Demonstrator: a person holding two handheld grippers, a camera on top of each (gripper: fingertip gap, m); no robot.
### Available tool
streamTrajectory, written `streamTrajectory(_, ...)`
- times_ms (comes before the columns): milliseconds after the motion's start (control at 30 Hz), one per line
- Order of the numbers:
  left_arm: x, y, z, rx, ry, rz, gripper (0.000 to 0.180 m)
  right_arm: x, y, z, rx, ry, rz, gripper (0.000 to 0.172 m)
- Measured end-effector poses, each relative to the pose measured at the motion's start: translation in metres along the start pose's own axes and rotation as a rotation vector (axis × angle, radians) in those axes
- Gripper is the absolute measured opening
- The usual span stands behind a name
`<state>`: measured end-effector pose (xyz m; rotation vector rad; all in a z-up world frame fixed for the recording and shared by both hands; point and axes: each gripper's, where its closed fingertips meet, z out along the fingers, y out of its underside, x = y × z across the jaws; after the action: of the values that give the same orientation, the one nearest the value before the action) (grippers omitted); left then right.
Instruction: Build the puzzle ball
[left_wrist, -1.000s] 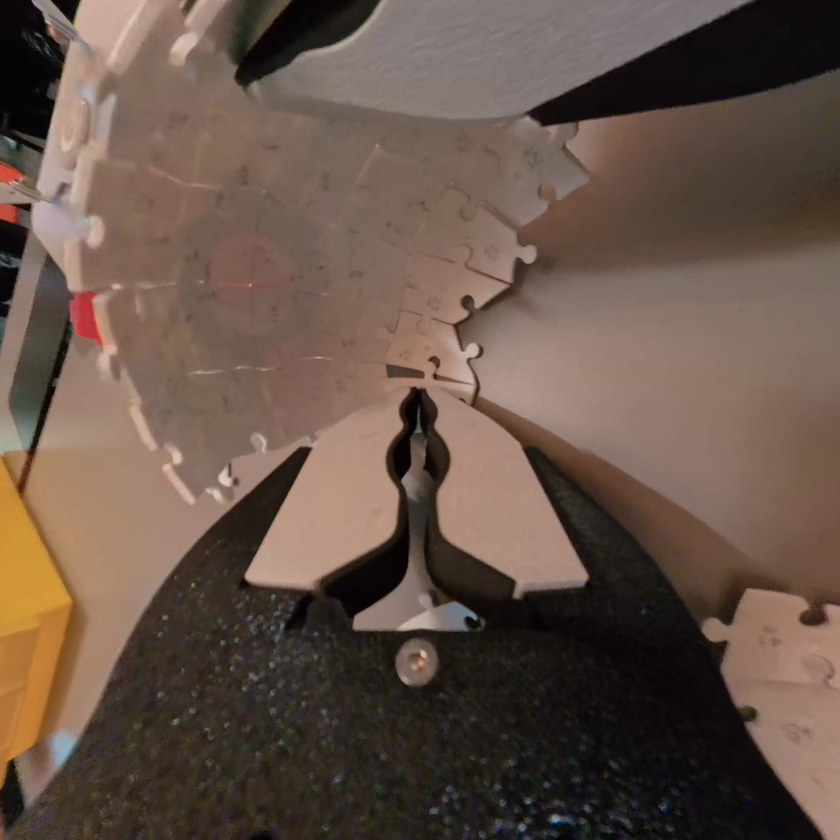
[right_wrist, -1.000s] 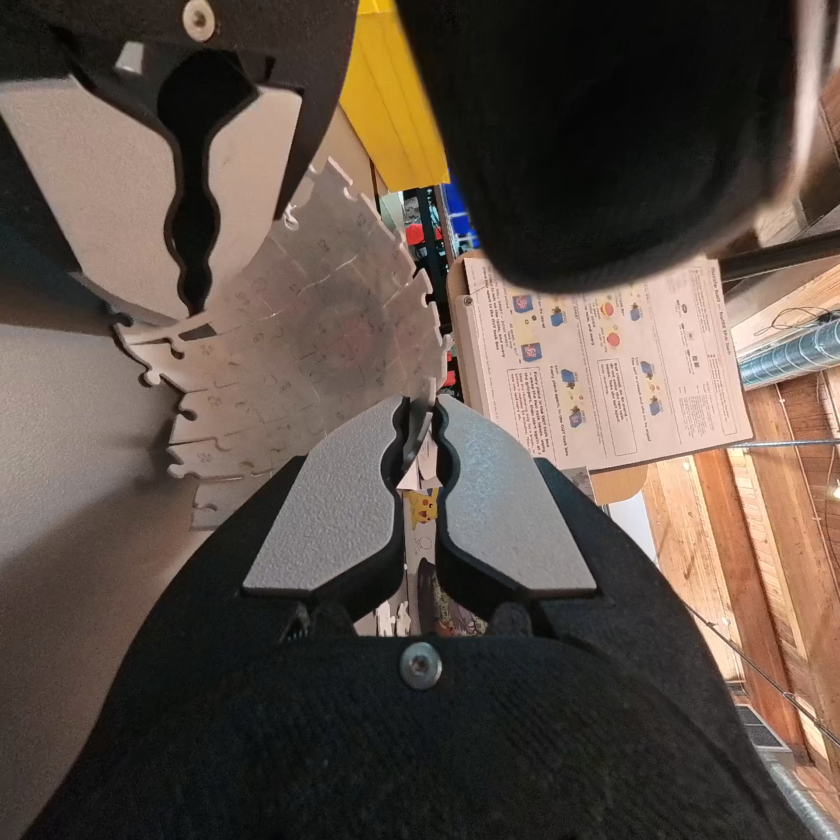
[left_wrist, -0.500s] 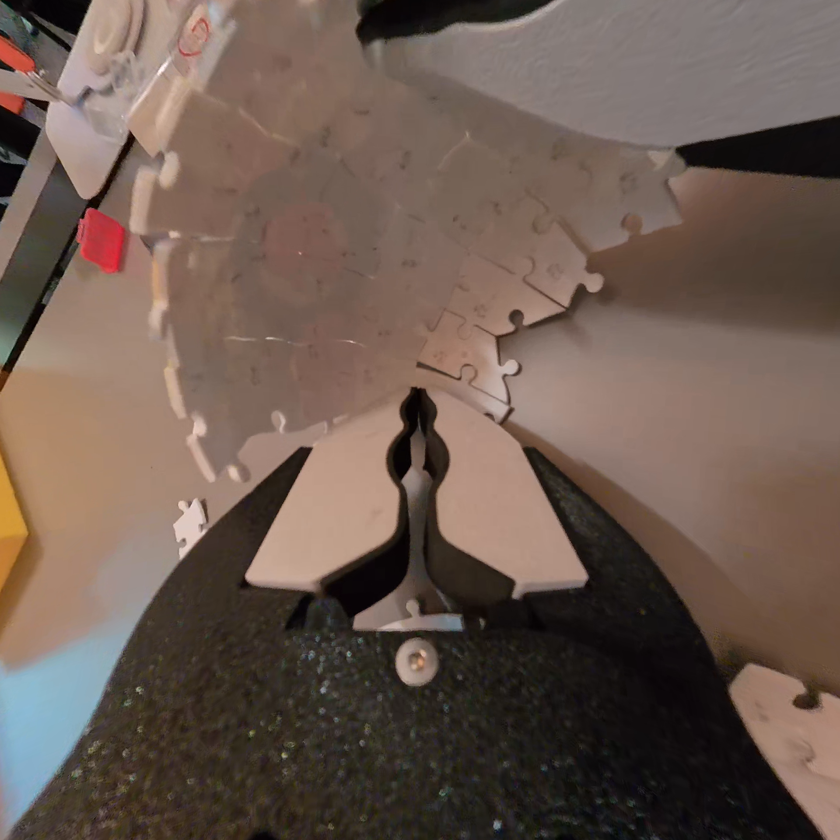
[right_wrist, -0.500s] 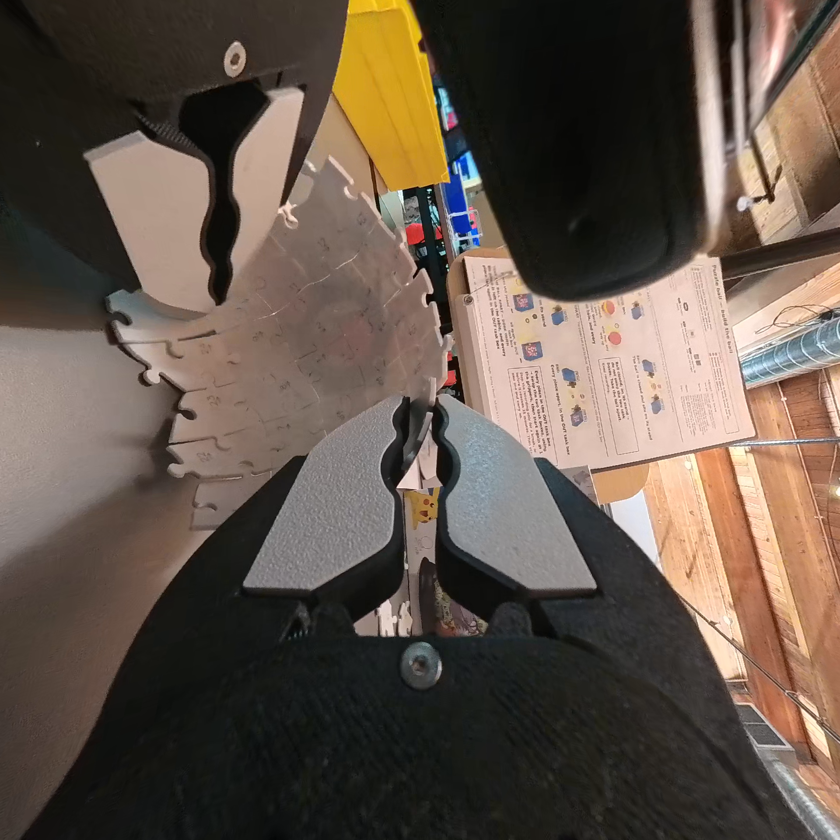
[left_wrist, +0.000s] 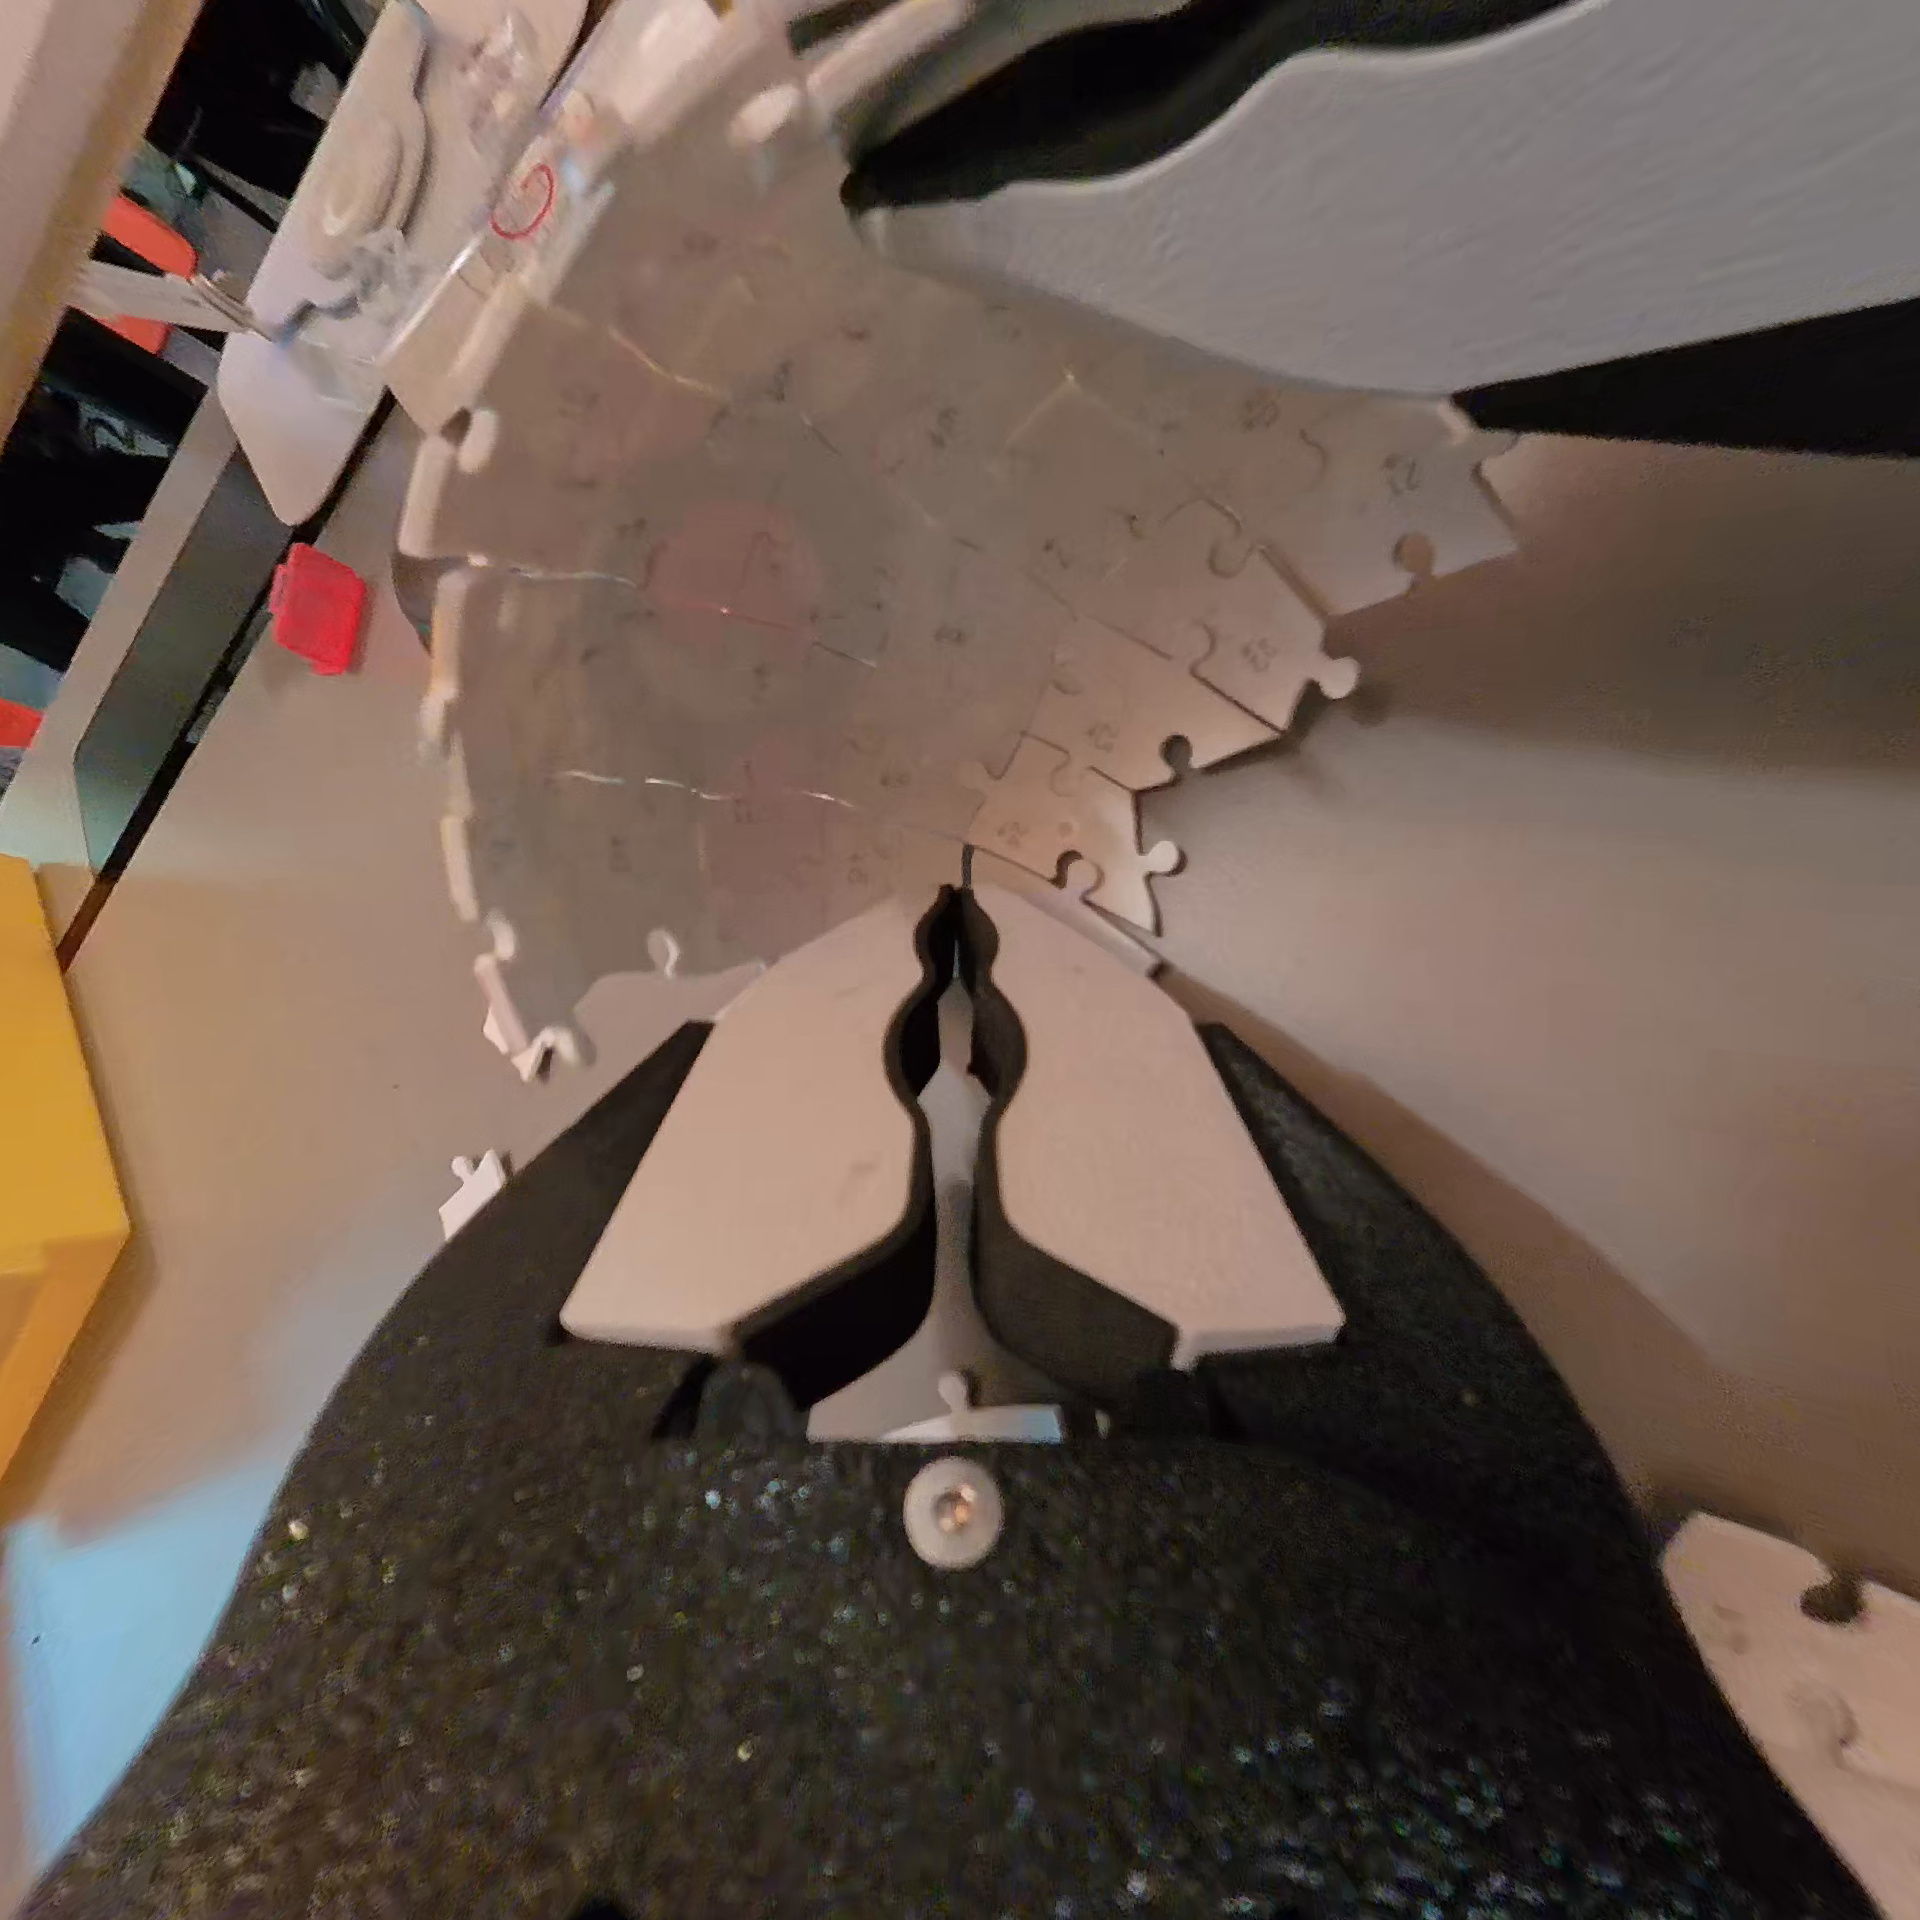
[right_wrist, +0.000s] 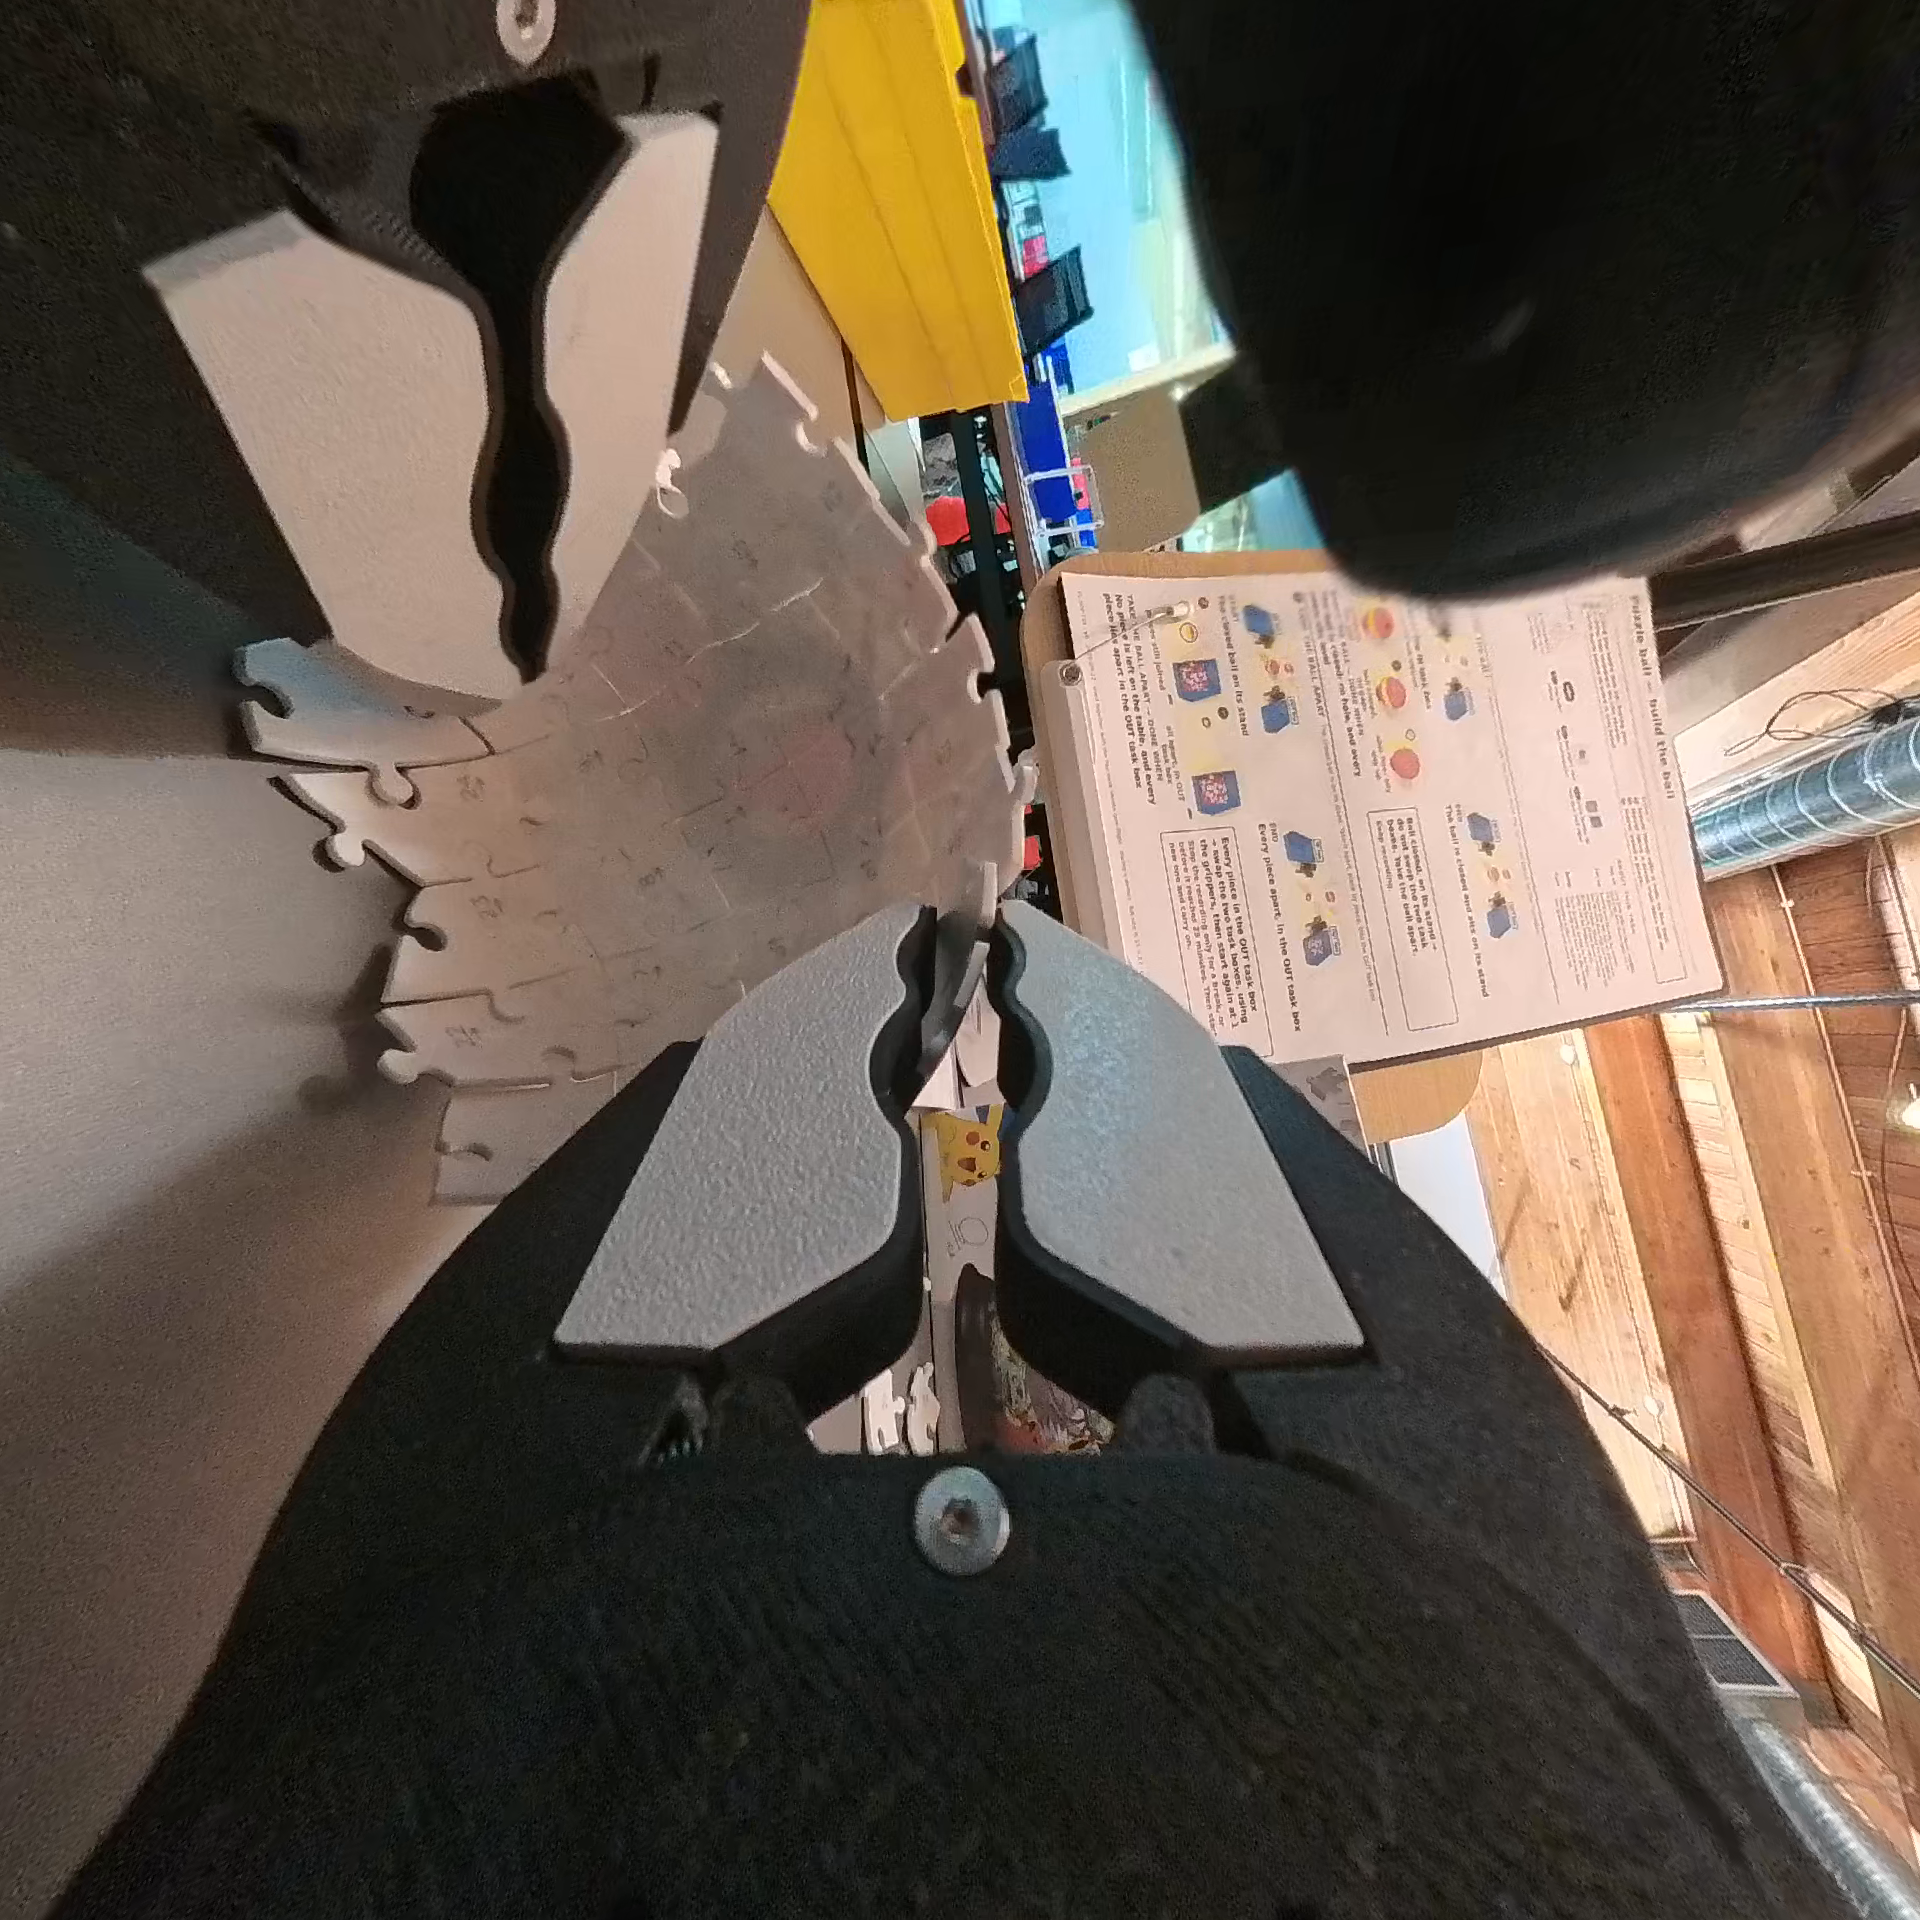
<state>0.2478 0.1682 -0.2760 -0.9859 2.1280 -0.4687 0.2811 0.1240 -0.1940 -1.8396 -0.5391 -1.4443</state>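
A curved shell of joined grey-white puzzle pieces (left_wrist: 831, 582) is held in the air between both grippers, blank side towards the cameras. My left gripper (left_wrist: 956, 909) is shut on the shell's near edge, and a thin sliver of piece runs back between its fingers. My right gripper (right_wrist: 961, 925) is shut on the opposite edge of the same shell (right_wrist: 727, 790). The left gripper also shows at the upper left of the right wrist view (right_wrist: 525, 665), pinching the shell's rim. One finger (left_wrist: 1351, 239) of the right gripper shows at the top of the left wrist view.
Below lies a pale table (left_wrist: 1558, 935), with a loose puzzle piece (left_wrist: 473, 1195) and a joined chunk of pieces (left_wrist: 1808, 1683). A yellow bin (left_wrist: 42, 1091) stands left, with a clear stand (left_wrist: 343, 208) and a red item (left_wrist: 317, 608) beyond. A printed sheet on a board (right_wrist: 1351, 810) stands ahead of the right gripper. Some 10 centimeters of space lies between my two pairs of fingers. Left tips and right tips are each some 30 centimeters from the red item (left_wrist: 317, 608).
The shell and both grippers have swung together: in the left wrist view the shell has shifted right, and the yellow bin has slid left. Both grasps on the shell have held.
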Motion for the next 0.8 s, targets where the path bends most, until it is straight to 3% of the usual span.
streamTrajectory(300, 0.014, 0.002, 0.002, 0.0, 0.046, 0.039, 0.0, 0.0, -0.001, -0.001, 0.0, 0.0, 0.001, 0.008)
streamTrajectory(800, 0.009, 0.001, 0.005, -0.037, 0.029, -0.104, 0.0, 0.0, -0.002, -0.001, -0.007, 0.001, -0.001, 0.008)
